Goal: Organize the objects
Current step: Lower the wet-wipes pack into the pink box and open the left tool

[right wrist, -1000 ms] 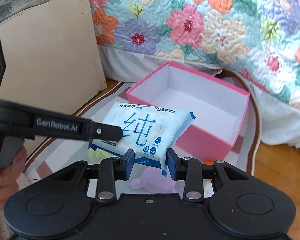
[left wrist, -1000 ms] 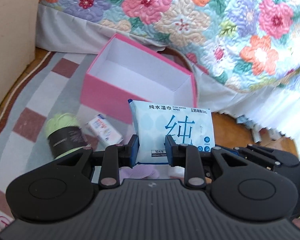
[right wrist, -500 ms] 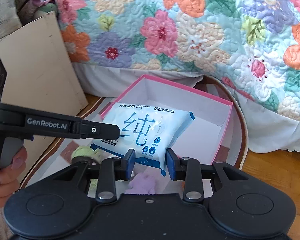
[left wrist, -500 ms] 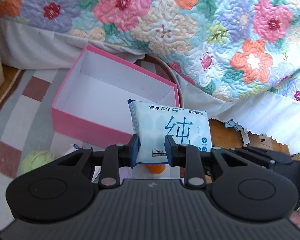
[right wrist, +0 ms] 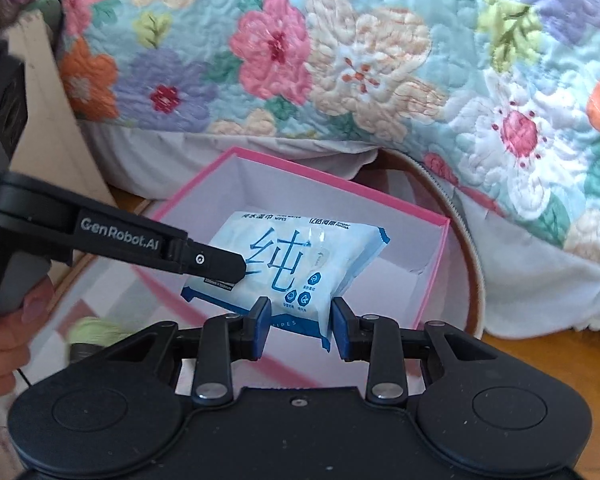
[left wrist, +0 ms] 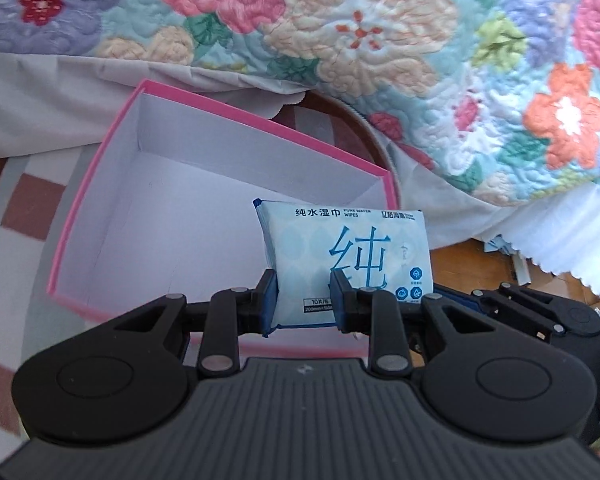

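both tilted steeply downward, the left gripper (left wrist: 303, 299) and right gripper (right wrist: 300, 330) each clamp an edge of the wipes pack (right wrist: 296, 264), holding it above the open pink box (right wrist: 434, 264).

**What the two views leave unseen**

The wipes pack (left wrist: 346, 258) hides the box's (left wrist: 100, 216) right corner in the left wrist view, and the gripper body covers the box's near wall. In the right wrist view the pack's (right wrist: 296, 260) lower edge sits behind the right gripper (right wrist: 298, 330), and the left gripper (right wrist: 220, 264) covers its left end. A green object (right wrist: 96, 332) at the rug's left edge is blurred and half hidden. The hand (right wrist: 4, 344) is cut off by the picture's edge.
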